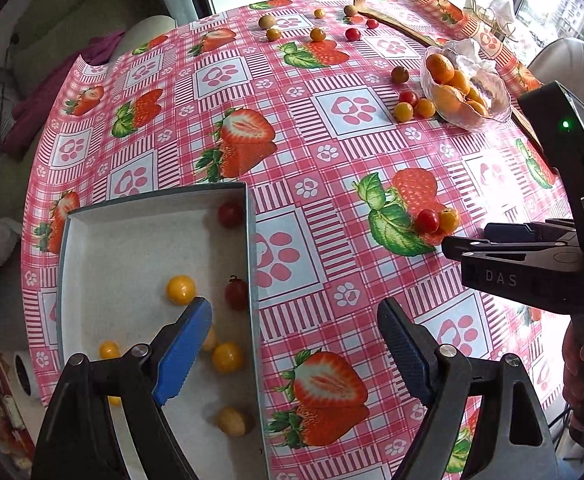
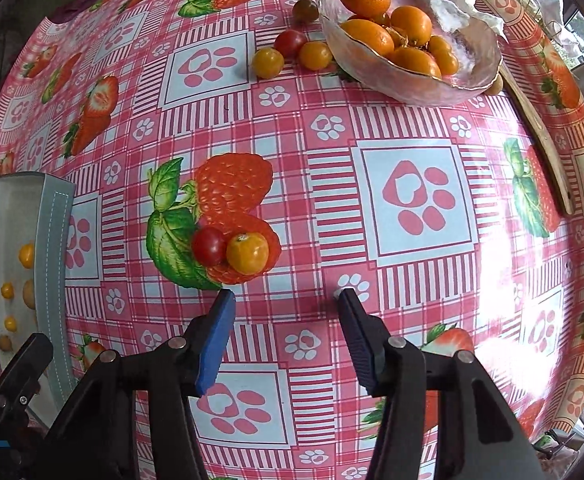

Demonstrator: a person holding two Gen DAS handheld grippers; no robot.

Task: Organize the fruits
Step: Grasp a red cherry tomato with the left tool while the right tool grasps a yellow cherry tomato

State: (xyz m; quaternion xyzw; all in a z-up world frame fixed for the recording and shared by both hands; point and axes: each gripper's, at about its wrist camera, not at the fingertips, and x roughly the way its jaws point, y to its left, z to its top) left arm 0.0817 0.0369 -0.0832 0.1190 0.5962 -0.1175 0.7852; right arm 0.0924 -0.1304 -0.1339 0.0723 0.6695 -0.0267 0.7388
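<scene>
A grey box [image 1: 252, 240] with a white inside holds several red and yellow cherry tomatoes. My left gripper [image 1: 294, 308] hangs open over the box's right wall, one finger above the inside and one above the cloth, with nothing between them. A red cherry tomato [image 2: 209, 246] and an orange one [image 2: 247, 252] lie touching on the cloth, just beyond my right gripper [image 2: 287, 294] and toward its blue finger. The right gripper stands open and empty, pointing down at the cloth. In the left wrist view it [image 1: 452, 246] comes in from the right, beside that pair [image 1: 436, 220].
A glass bowl [image 2: 468, 80] of small oranges stands at the far right, with three tomatoes [image 2: 292, 54] beside it. More small fruits [image 1: 316, 34] lie scattered at the table's far edge. A wooden stick [image 2: 540, 136] lies along the right. The table [image 1: 332, 152] wears a pink strawberry cloth.
</scene>
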